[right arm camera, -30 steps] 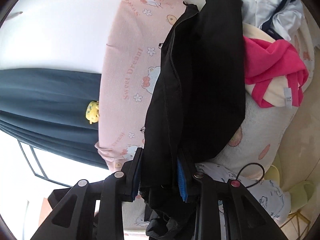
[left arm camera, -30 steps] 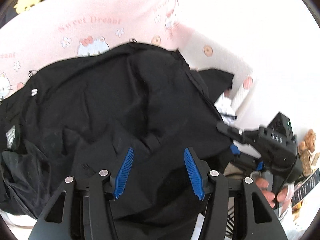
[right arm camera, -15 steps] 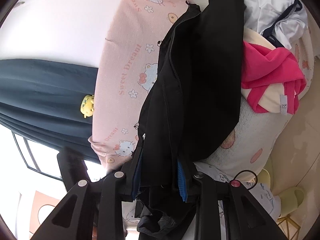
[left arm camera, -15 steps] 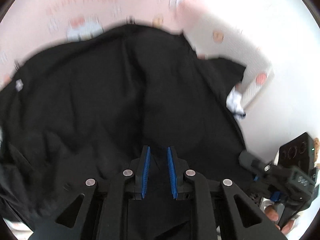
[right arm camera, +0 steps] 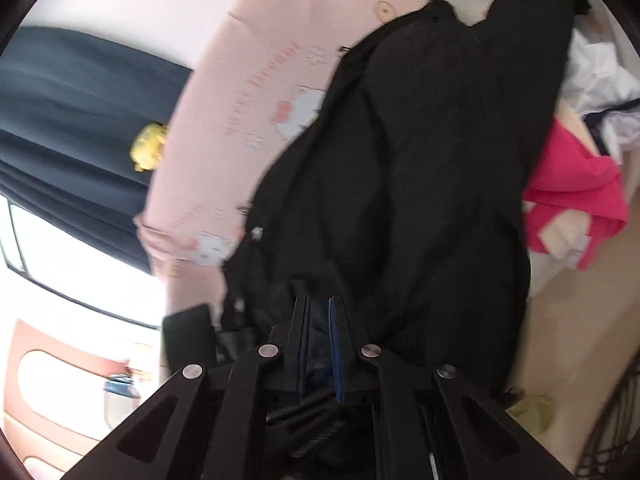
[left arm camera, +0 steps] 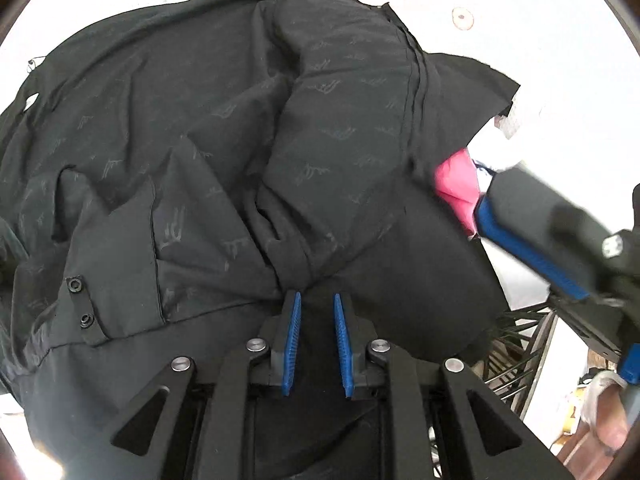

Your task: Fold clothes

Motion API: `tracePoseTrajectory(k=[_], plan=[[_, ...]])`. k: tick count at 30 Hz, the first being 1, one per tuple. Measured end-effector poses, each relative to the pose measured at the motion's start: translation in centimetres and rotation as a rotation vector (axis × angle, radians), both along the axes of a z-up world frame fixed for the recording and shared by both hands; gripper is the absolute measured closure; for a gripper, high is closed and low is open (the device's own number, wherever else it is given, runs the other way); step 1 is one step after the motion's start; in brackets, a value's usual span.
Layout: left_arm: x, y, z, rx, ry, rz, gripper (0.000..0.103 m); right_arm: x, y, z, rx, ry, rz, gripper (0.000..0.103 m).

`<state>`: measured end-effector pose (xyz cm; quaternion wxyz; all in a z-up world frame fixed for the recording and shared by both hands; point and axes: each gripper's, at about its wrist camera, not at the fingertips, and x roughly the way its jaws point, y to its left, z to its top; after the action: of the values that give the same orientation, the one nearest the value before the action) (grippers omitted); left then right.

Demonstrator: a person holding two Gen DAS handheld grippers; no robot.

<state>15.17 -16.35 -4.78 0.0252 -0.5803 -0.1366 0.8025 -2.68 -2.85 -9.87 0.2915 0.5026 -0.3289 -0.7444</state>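
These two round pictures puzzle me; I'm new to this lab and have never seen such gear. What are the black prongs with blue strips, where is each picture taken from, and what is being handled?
No robot here: a person holds a two-finger clamp in each hand, with a wide-angle camera on each looking along its fingers. The prongs are those fingers; the blue strips are grip pads.

The left-hand picture shows the left gripper pinching a fold of a black jacket. The right gripper shows blurred at its right edge.

The right-hand picture shows the right gripper, its jaws closing with black cloth between them.

The jacket lies on a pink cartoon-print blanket. Beside it lie a pink garment and a white garment. A dark curtain hangs behind.
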Motion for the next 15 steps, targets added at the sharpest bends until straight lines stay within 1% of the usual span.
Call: tracePoseTrajectory(k=[1, 4, 5, 6, 7, 8, 9, 12, 14, 15], plan=[[0.1, -0.1, 0.0, -0.004, 0.004, -0.004, 0.088, 0.1, 0.2, -0.1, 0.023, -0.011, -0.011, 0.094], [0.2, -0.1, 0.1, -0.011, 0.013, -0.02, 0.089, 0.3, 2.3, -1.0, 0.029, -0.059, -0.078, 0.093], [0.4, -0.2, 0.2, -0.011, 0.014, -0.017, 0.089, 0.3, 3.2, -1.8, 0.016, -0.069, -0.096, 0.086], [0.6, -0.1, 0.2, -0.01, 0.015, -0.015, 0.089, 0.2, 4.1, -2.5, 0.002, -0.08, -0.114, 0.077], [0.6, 0.1, 0.3, -0.008, 0.015, -0.013, 0.089, 0.2, 5.0, -3.2, -0.011, -0.091, -0.132, 0.052], [0.6, 0.4, 0.4, -0.006, 0.016, -0.012, 0.089, 0.2, 5.8, -3.9, -0.024, -0.101, -0.15, 0.033], [0.6, 0.5, 0.4, -0.002, 0.017, -0.008, 0.089, 0.1, 6.7, -4.7, -0.038, -0.112, -0.168, 0.03], [0.1, 0.2, 0.7, 0.032, 0.02, 0.02, 0.089, 0.3, 9.6, -9.0, -0.18, -0.228, -0.27, 0.03], [0.2, -0.2, 1.2, 0.088, 0.028, 0.04, 0.087, 0.4, 10.7, -11.6, -0.314, -0.268, -0.32, 0.03], [0.2, -0.6, 1.6, 0.14, 0.038, 0.05, 0.086, 0.3, 10.8, -12.6, -0.328, -0.286, -0.32, 0.03]])
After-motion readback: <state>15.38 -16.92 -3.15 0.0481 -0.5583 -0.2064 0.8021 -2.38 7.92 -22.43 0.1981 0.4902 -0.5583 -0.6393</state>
